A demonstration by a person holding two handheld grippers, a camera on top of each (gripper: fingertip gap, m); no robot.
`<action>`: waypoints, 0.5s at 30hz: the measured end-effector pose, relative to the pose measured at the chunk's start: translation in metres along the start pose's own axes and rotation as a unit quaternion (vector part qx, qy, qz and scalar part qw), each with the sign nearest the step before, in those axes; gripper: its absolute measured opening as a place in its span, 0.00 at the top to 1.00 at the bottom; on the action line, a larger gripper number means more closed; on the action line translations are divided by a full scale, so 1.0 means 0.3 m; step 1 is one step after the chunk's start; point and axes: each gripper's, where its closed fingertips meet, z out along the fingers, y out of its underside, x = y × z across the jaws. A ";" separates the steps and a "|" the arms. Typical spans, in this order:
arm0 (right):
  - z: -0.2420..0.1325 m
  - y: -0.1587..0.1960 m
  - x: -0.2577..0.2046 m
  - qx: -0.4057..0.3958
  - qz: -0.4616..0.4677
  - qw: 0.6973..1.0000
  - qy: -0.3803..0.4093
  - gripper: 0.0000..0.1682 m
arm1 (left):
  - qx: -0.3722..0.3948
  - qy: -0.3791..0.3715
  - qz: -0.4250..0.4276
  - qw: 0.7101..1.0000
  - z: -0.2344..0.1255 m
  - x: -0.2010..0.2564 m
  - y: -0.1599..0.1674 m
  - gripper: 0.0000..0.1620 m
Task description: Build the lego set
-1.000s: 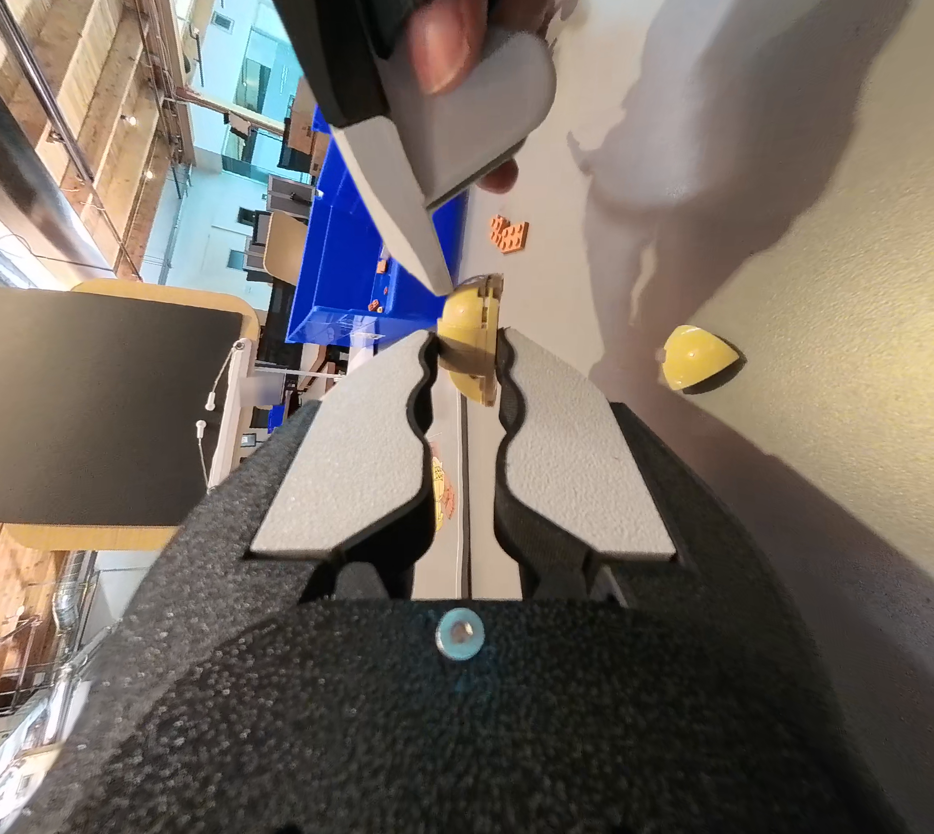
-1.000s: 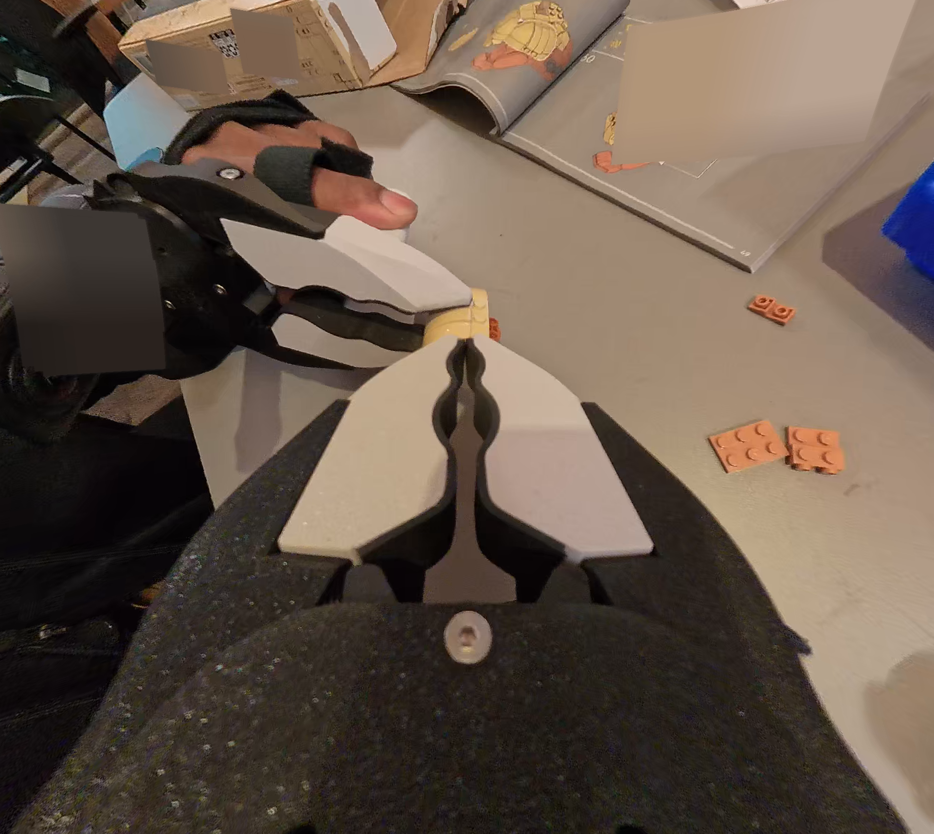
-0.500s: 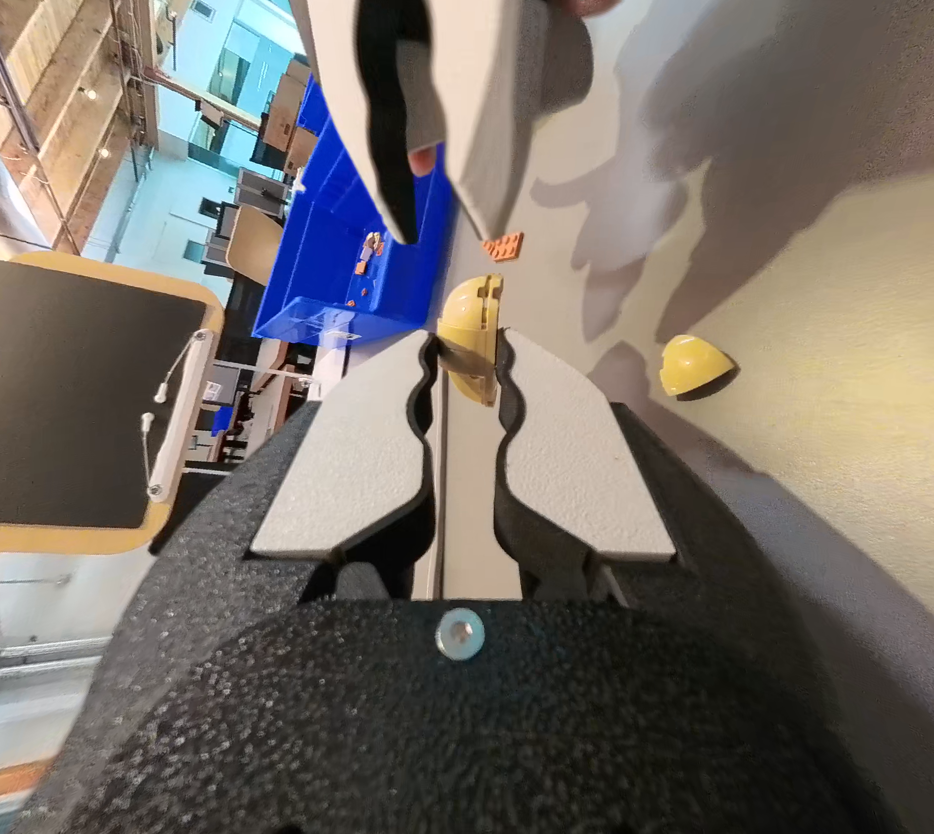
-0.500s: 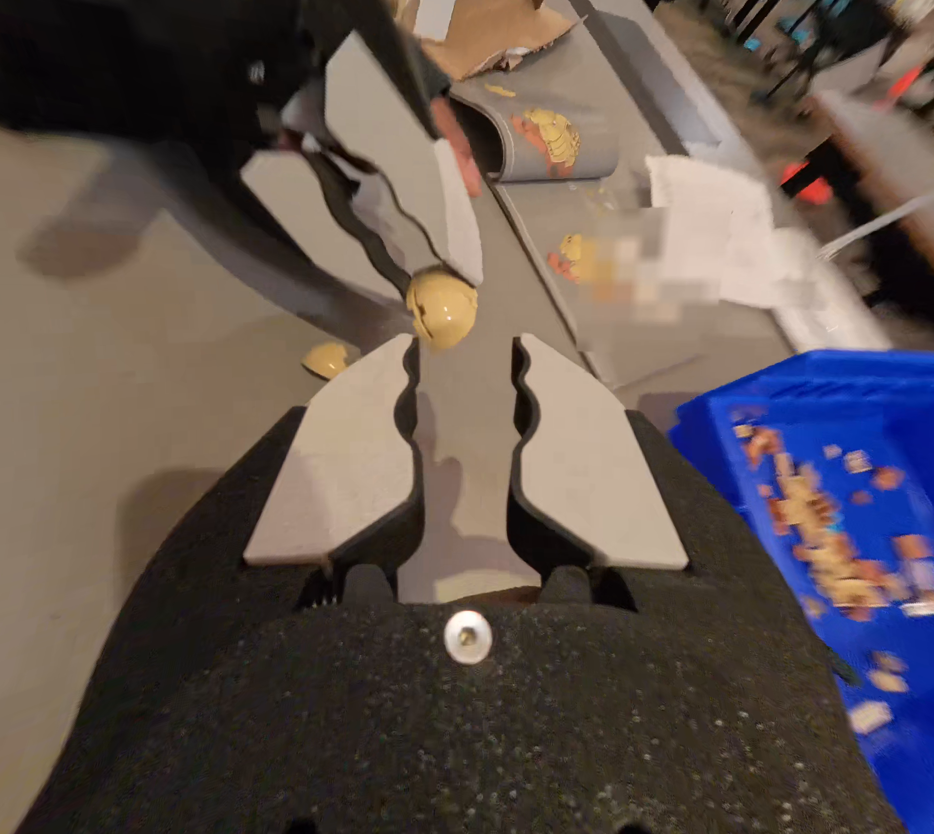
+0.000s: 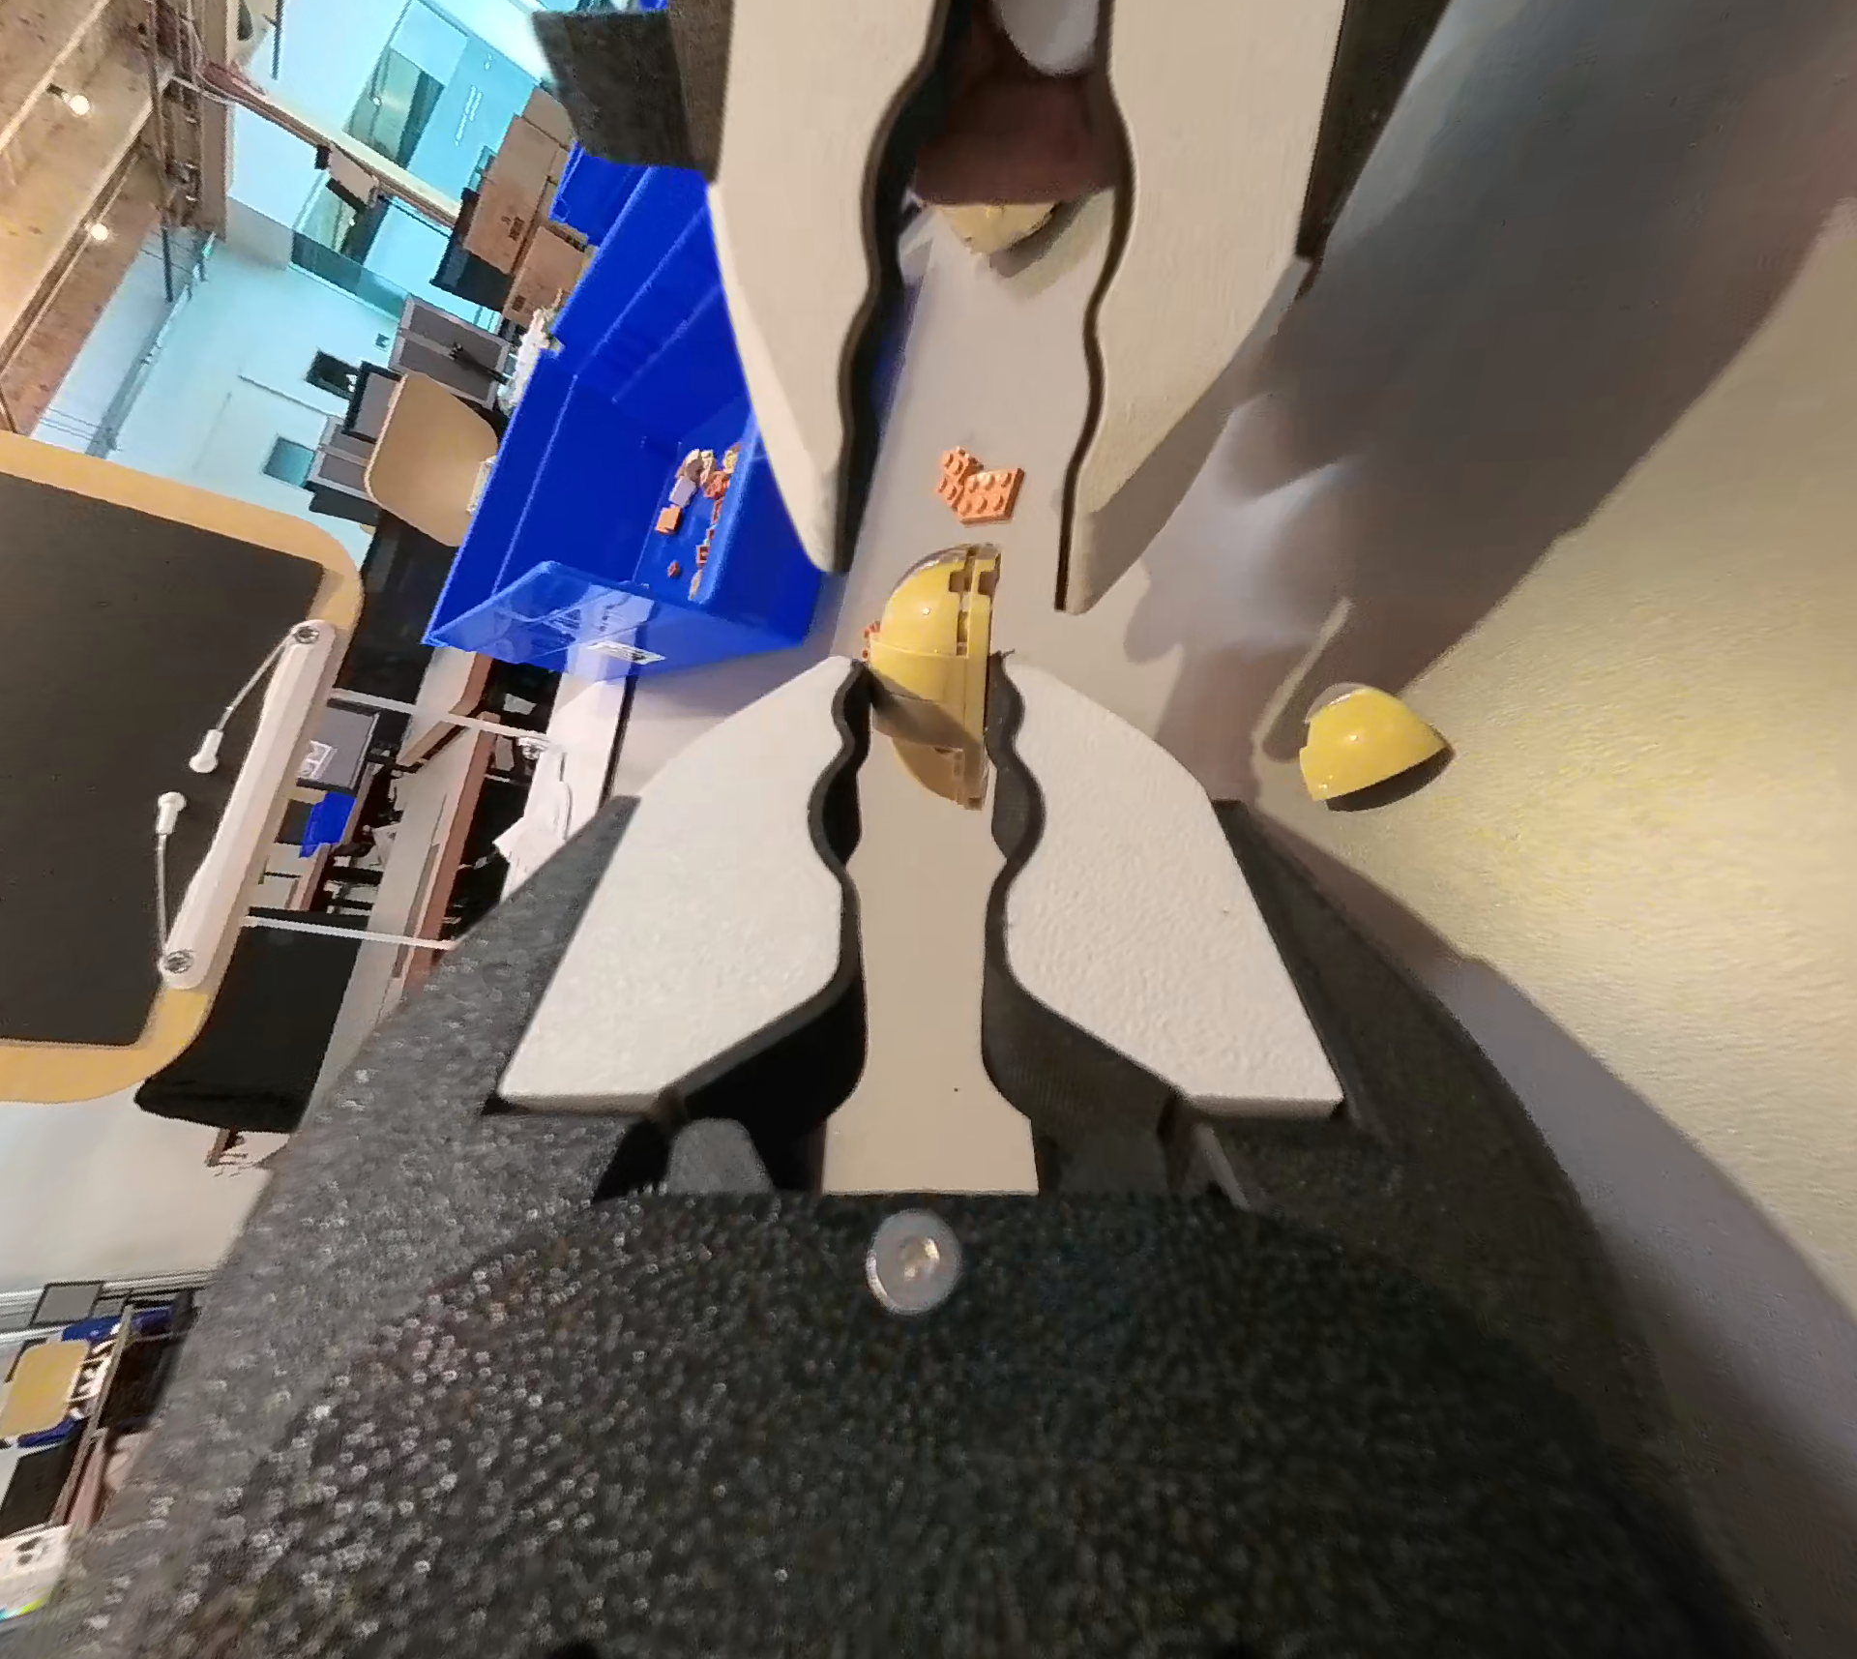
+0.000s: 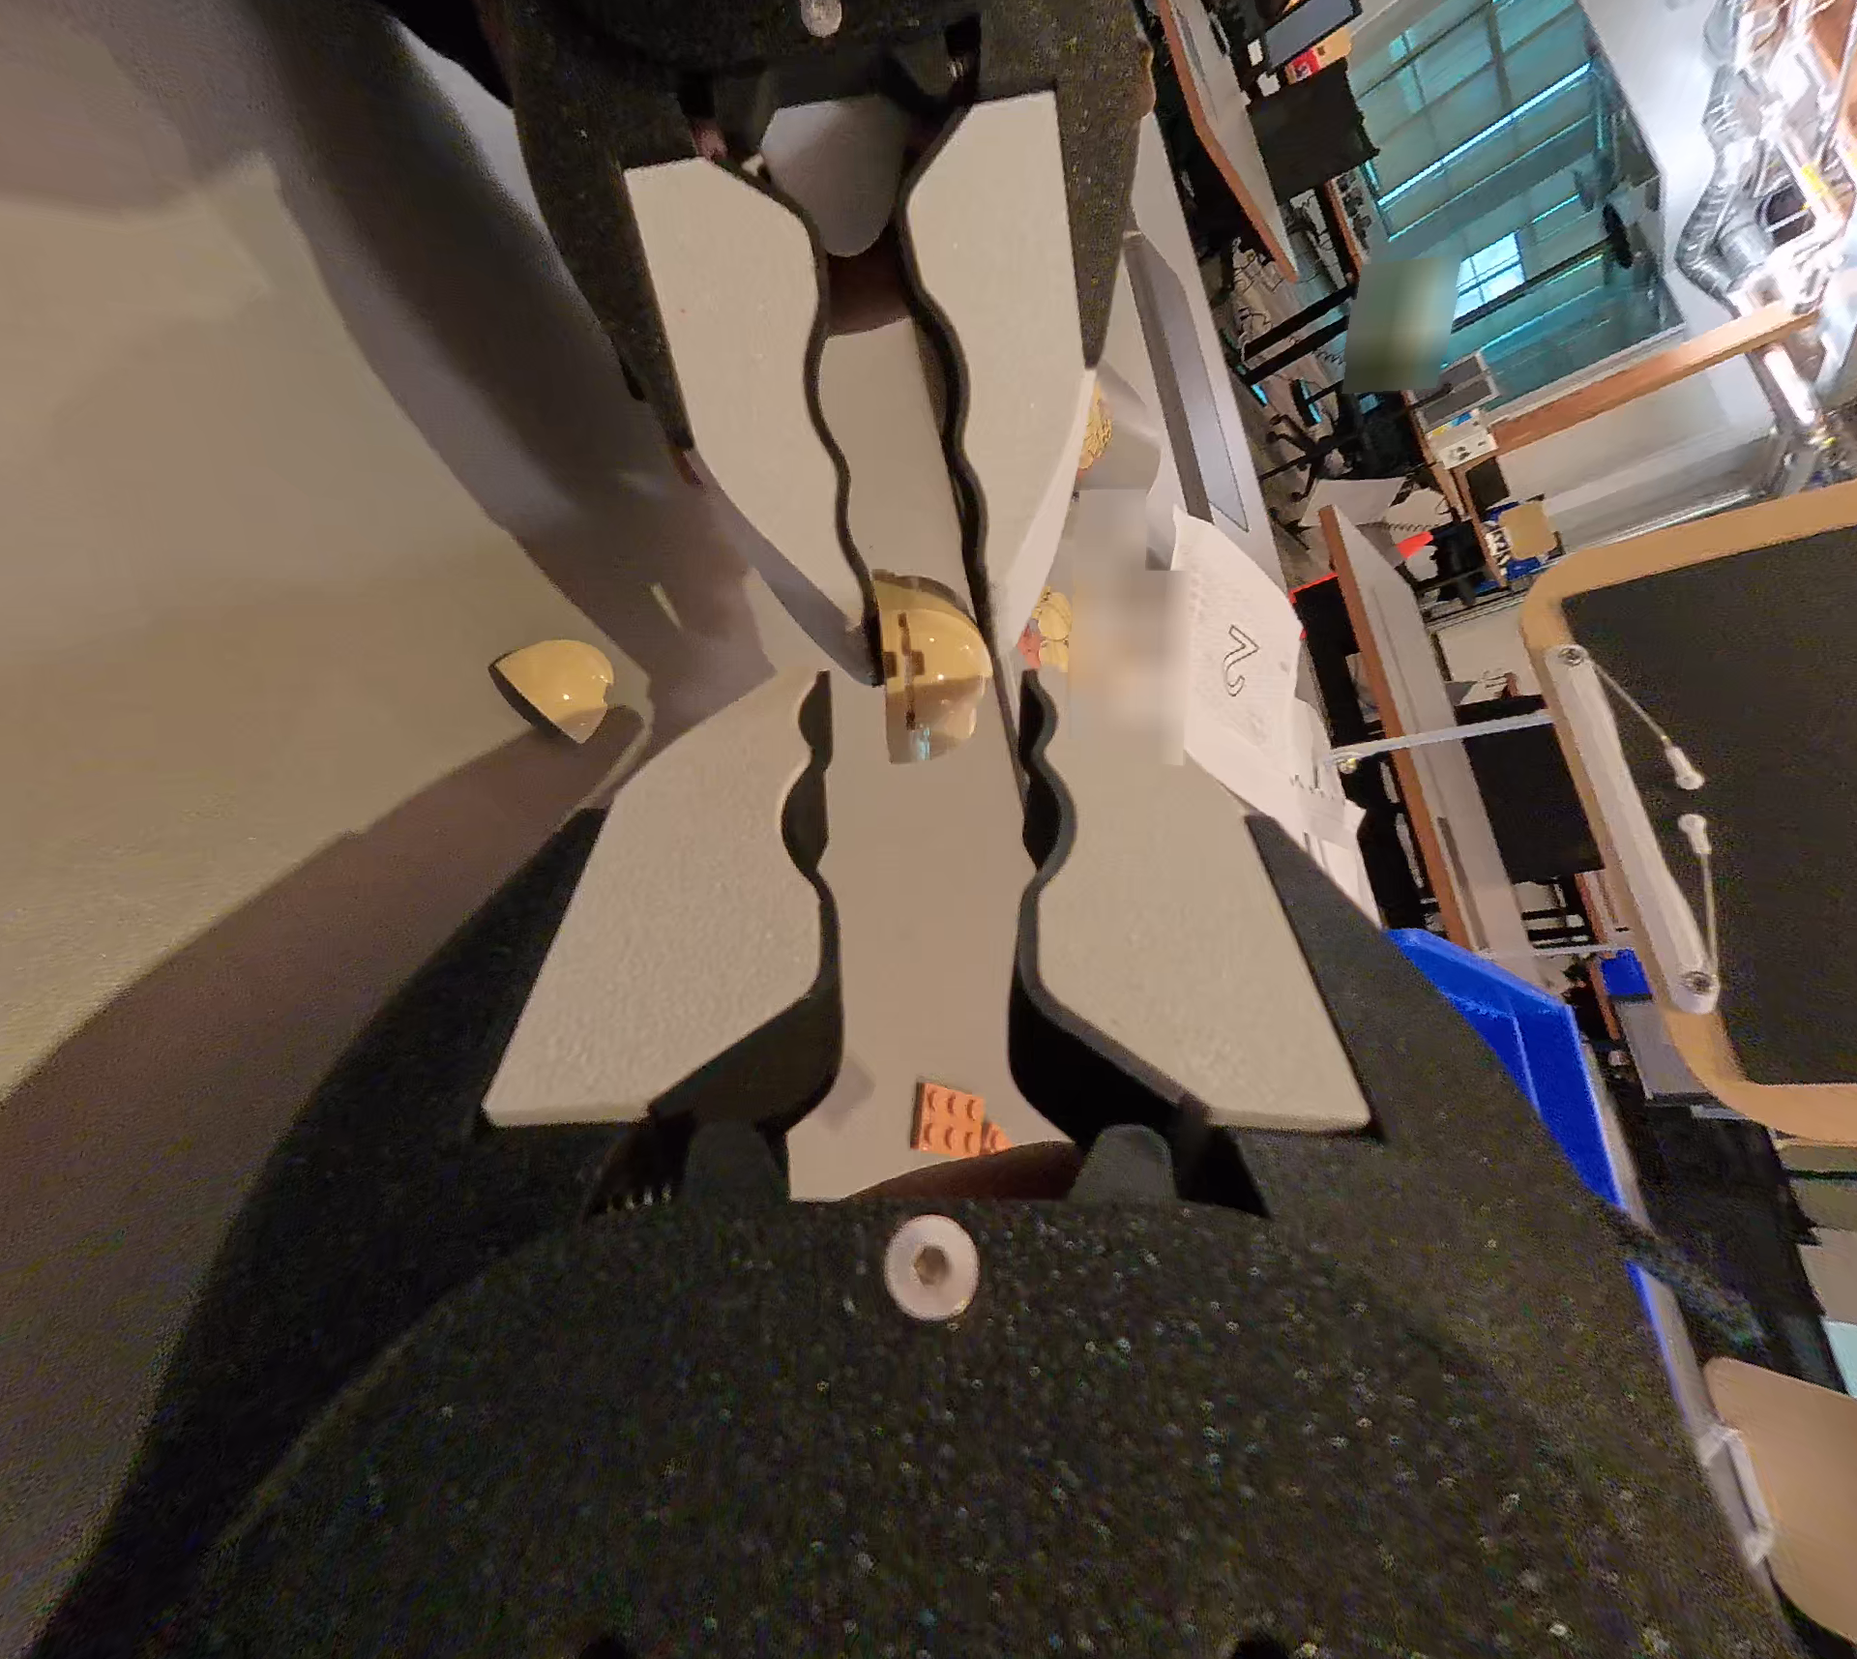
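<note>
Grey tabletop (image 5: 1658,907) fills both wrist views, with a workshop of windows and desks beyond its far edge. Held off this surface, a small tan domed lego assembly (image 5: 940,686) of rounded plastic shells sits pinched at the very tips of the left gripper (image 5: 930,686), whose jaws are clamped on its flat sides; in the right wrist view the same assembly (image 6: 924,666) shows between those tips. The right gripper (image 6: 919,706) faces it head-on with its jaws apart, one finger on each side of the dome and neither clearly touching it. A loose tan half-dome shell (image 5: 1367,751) rests on the tabletop just beside the left gripper, and flat orange studded plates (image 5: 980,485) lie farther toward the far edge, near a blue plastic bin (image 5: 603,525) holding more small pieces. The assembly looks light, rigid and glossy, so its curved shell would likely slip under a pinch, while its flat faces and the seam where the shells meet offer surer purchase. Since only stud friction joins the parts, a hard squeeze across the seam may pop them apart; pressure along the joining direction seems safer. The loose shell would probably handle the same way, best taken by its flat rim edges.
</note>
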 end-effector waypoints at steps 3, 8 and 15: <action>0.006 0.000 -0.003 -0.001 -0.016 1.000 0.003 0.81 | -0.002 0.003 -0.001 1.000 0.000 0.002 0.003 0.87; 0.018 0.006 -0.018 -0.010 -0.049 0.999 0.002 0.81 | -0.003 0.007 0.000 1.000 0.002 0.008 0.004 0.87; 0.026 0.008 -0.008 -0.019 -0.082 0.996 0.024 0.89 | -0.002 0.012 0.000 1.000 0.002 0.013 0.001 0.87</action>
